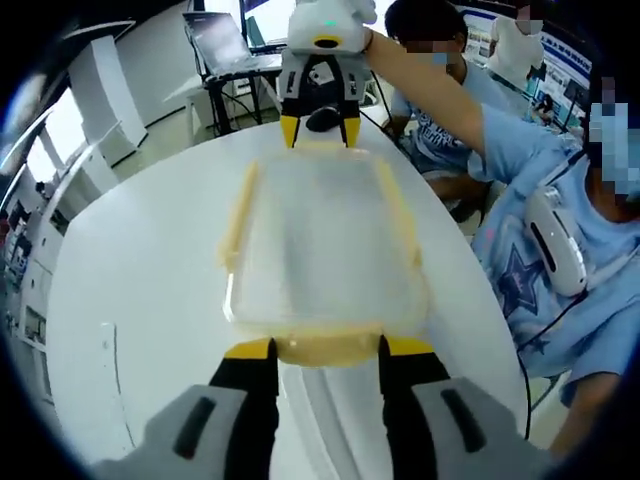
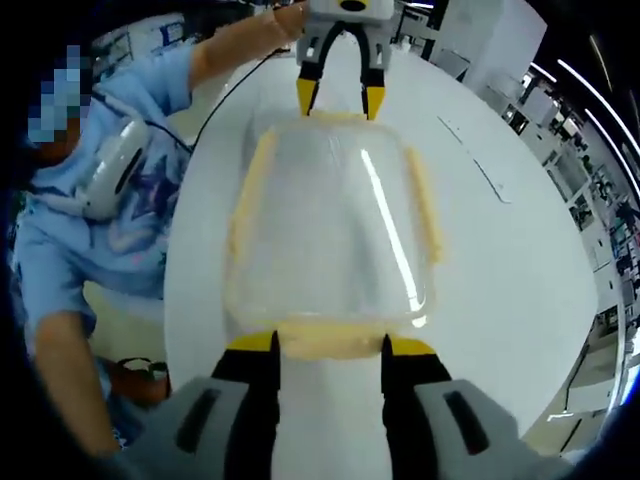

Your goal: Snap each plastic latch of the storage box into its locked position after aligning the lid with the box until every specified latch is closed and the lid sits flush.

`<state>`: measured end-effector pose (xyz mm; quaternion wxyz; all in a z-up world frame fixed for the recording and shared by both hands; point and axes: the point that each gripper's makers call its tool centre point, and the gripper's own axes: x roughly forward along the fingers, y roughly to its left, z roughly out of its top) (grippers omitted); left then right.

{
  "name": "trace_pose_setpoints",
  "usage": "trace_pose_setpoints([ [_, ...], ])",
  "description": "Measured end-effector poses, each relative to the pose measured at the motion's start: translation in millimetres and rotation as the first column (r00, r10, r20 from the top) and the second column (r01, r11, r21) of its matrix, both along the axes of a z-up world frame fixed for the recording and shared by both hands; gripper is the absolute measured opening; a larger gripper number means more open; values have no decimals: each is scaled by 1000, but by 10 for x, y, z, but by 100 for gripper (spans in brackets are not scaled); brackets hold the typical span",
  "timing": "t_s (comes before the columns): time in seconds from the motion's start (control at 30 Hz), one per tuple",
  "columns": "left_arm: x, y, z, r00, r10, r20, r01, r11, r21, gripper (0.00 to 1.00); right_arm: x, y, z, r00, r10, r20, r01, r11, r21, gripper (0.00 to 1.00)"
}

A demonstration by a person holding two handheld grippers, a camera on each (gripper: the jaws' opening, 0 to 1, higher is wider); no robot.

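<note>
Count on the white table [image 1: 130,260]: one clear storage box [image 1: 325,245], fitted with one lid. Yellow latches [image 1: 330,350] visible: four, one at each side of the box. Grippers: two, the left gripper [image 1: 328,352] and the right gripper [image 2: 330,350], at opposite ends. One laptop [image 1: 225,40] beyond the far edge.

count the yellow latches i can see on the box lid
4. In the left gripper view: near end latch between the left gripper tips, far end latch at the right gripper, and a long side latch on the left and right. None looks hidden.
</note>
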<state>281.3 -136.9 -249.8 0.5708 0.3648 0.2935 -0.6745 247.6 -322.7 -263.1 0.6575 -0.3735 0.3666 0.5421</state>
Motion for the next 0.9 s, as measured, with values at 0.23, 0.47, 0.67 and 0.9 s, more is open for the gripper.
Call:
trace_pose_setpoints([
  [0.23, -4, 151, -2, 1000, 29, -6, -29, 1000, -6, 39, 49, 144, 23, 1000, 28, 0, -28, 1000, 6, 38],
  [0.47, -28, 360, 10, 998, 59, -8, -59, 998, -9, 39, 82, 328, 34, 998, 59, -3, -59, 998, 15, 38],
  [0.67, -59, 537, -10, 997, 82, -11, -82, 996, -21, 39, 112, 496, 62, 997, 82, -1, -82, 996, 37, 38],
  [0.9, -100, 742, -55, 994, 109, -12, -109, 994, -31, 39, 141, 696, 53, 994, 109, 6, -109, 993, 37, 38],
])
